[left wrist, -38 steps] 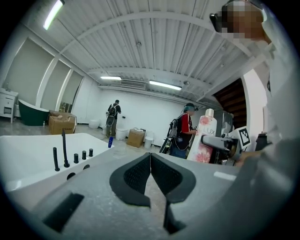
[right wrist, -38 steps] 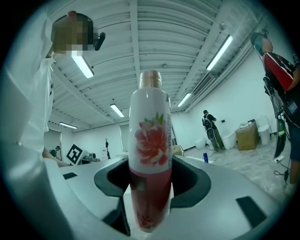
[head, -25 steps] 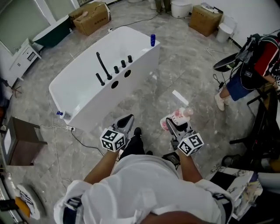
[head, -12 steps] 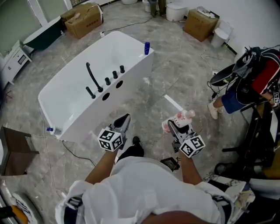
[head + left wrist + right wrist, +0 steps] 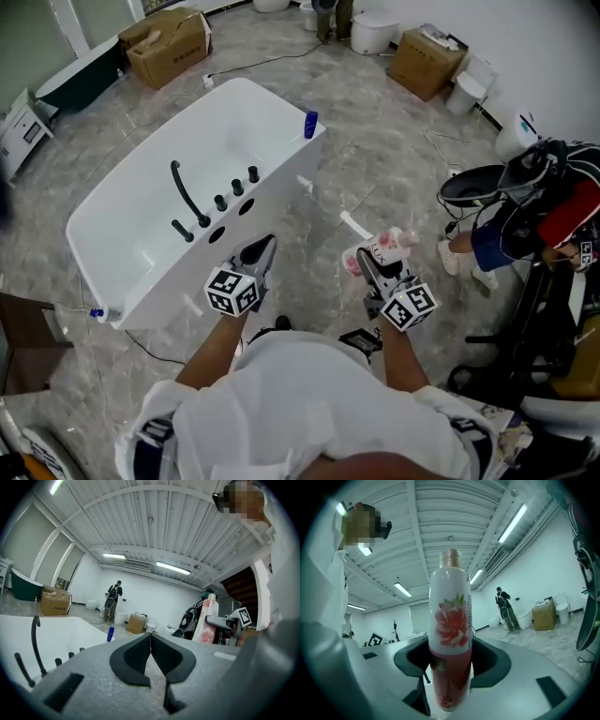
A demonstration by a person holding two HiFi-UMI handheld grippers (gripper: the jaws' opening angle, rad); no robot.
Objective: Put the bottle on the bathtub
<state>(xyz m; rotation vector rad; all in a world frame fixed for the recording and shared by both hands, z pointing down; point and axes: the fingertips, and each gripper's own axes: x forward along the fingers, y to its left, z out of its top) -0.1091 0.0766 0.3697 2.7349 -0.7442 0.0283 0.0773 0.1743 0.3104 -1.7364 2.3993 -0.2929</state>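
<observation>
A pink and white bottle (image 5: 380, 251) with a flower print (image 5: 451, 644) is held upright in my right gripper (image 5: 372, 272), whose jaws are shut on its lower body. The same bottle (image 5: 206, 620) shows at the right in the left gripper view. My left gripper (image 5: 255, 256) is shut with nothing in it, its pads pressed together (image 5: 150, 654). The white bathtub (image 5: 127, 265) lies ahead and to the left, with black taps (image 5: 187, 200) on its near rim. Both grippers hover over the floor just short of the tub's near side.
A small blue bottle (image 5: 309, 124) stands on the tub's far corner. Cardboard boxes (image 5: 170, 42) and white buckets (image 5: 376, 30) sit at the back. A person (image 5: 497, 234) and black equipment (image 5: 553, 281) are at the right. A cable runs on the floor (image 5: 141, 347).
The view has shifted toward the bathtub, which now sits nearer and lower left. Both grippers keep their hold and spacing, the bottle still upright in the right one.
</observation>
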